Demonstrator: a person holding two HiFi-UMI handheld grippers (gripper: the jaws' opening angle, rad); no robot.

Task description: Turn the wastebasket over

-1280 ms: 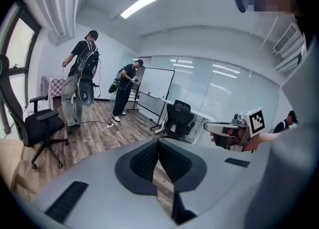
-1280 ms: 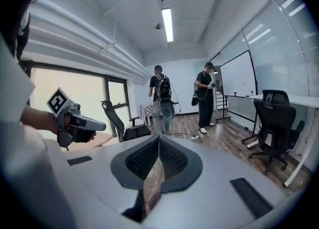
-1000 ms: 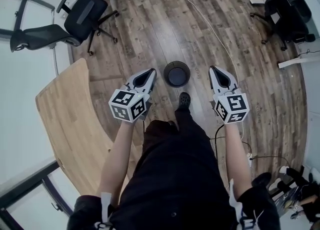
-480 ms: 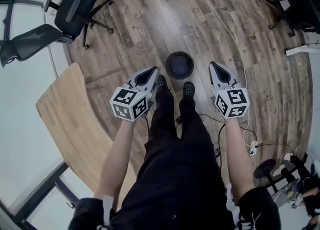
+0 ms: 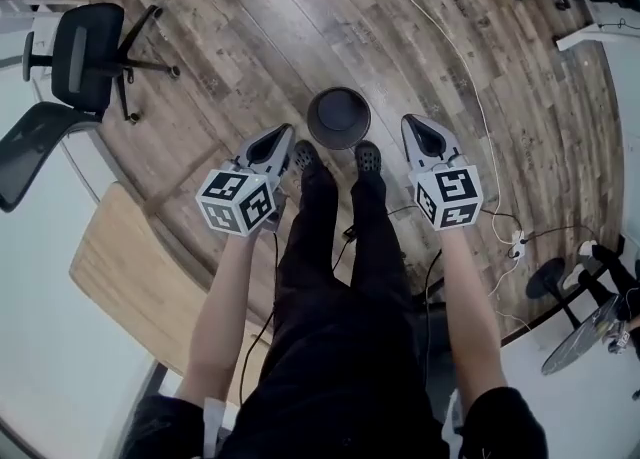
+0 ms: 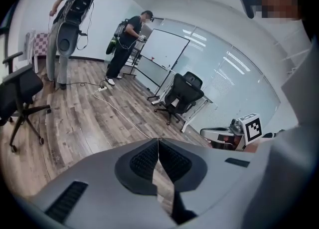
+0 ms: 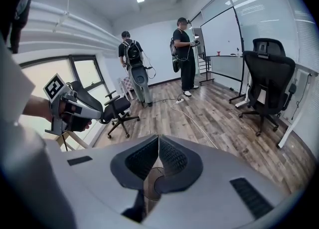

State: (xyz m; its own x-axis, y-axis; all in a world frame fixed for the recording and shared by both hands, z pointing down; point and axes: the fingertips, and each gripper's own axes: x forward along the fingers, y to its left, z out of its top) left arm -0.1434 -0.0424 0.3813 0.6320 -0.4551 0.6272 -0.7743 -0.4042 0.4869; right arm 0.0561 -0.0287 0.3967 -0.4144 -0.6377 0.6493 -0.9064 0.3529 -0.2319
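The wastebasket (image 5: 338,117) is a dark round bin standing upright on the wood floor, its open top facing up, just ahead of the person's two shoes (image 5: 367,159). My left gripper (image 5: 284,130) hangs to its left, apart from it, with its jaws shut on nothing. My right gripper (image 5: 409,121) hangs to the bin's right, also apart and shut with nothing held. In the left gripper view the closed left gripper (image 6: 158,139) points over the floor, and the right gripper (image 6: 234,134) shows at the right. The right gripper view shows its own closed jaws and the left gripper (image 7: 75,108).
A wooden table (image 5: 130,267) lies at the left, with black office chairs (image 5: 88,57) beyond it. A white cable (image 5: 455,57) runs across the floor at the right. People (image 7: 184,53) stand at the far end, and another chair (image 7: 269,86) is at the right.
The person has stepped up to the bin, so both shoes now stand right behind it. Both grippers have sunk lower and now flank the bin more closely. Jaws stay shut.
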